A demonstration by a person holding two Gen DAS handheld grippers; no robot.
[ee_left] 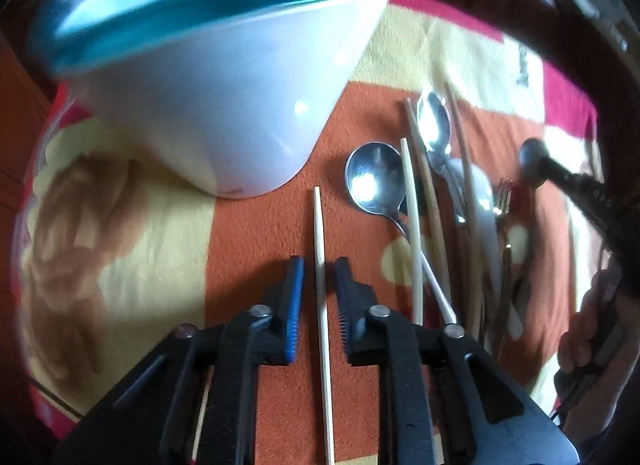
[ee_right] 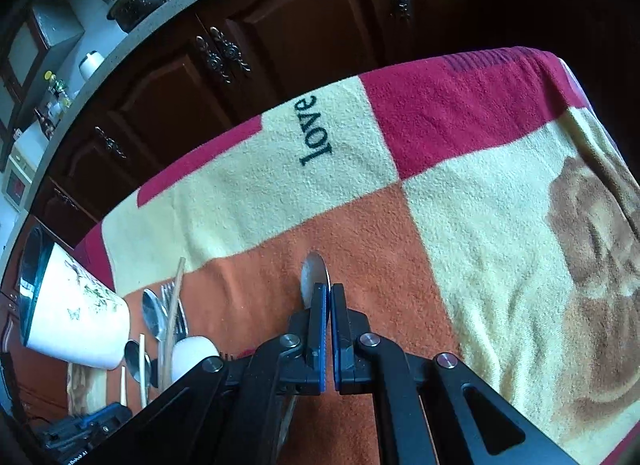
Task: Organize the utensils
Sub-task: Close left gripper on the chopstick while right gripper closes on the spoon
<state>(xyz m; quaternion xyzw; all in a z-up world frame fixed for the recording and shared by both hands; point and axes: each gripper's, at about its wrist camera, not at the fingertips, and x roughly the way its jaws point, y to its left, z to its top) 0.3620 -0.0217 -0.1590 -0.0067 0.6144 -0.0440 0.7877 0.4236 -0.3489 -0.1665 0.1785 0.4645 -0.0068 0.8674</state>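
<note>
Utensils lie in a loose pile on the orange square of the patchwork fleece blanket (ee_right: 472,225): a round-bowled steel spoon (ee_left: 374,179), an oval steel spoon (ee_left: 434,123), pale and brown chopsticks, a steel fork (ee_left: 502,197) and a white ceramic spoon (ee_left: 486,209). The word "love" (ee_right: 316,131) is printed in dark letters on a cream square of the blanket. Small pale characters show on the black body of my right gripper in the left wrist view, too blurred to read.

My left gripper (ee_left: 320,285) stands part open, its blue pads either side of a single pale wooden chopstick (ee_left: 322,305) that runs between them; the right pad looks close to the stick, though I cannot tell whether it touches. A white ceramic bowl with a blue-tinted glass rim (ee_left: 200,77) sits just ahead to the left, tilted.

My right gripper (ee_right: 329,297) is clamped nearly shut on a flat round steel utensil head (ee_right: 314,277), probably a spoon, held edge-on above the orange square, well apart from the pile.
</note>
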